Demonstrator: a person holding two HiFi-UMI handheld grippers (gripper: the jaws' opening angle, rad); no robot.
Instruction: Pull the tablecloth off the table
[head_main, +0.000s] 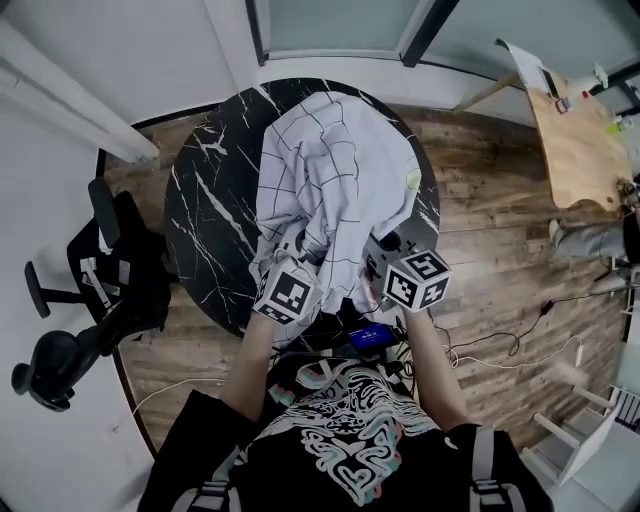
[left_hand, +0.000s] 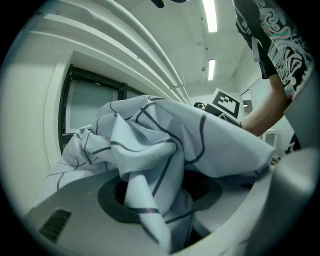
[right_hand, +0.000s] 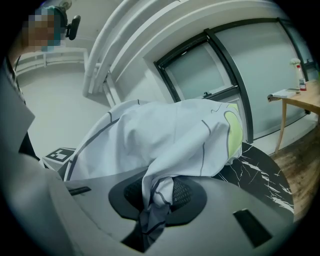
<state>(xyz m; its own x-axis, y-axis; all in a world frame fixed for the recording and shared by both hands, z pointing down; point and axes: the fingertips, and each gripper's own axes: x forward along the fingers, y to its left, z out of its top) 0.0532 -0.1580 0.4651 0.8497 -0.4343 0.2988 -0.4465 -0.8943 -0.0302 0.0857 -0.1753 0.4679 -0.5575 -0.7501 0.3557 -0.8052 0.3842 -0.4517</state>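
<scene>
Head view: wood plank floor (head_main: 500, 200), with a round black marble tabletop (head_main: 205, 230) on it. White grid-lined tablecloth (head_main: 330, 170) is bunched into a heap over the tabletop's middle and right side; the left side is bare. The cloth's near edge is raised off the surface, running to both tools. Black office chair (head_main: 110, 270) stands just left of the tabletop. Left hand-held gripper (left_hand: 160, 215): jaws partway apart, clamped on a thick wad of cloth. Right hand-held gripper (right_hand: 150, 220): jaws almost together, pinching a thin twisted fold. Small yellow-green patch (head_main: 413, 179) on the cloth's right edge.
</scene>
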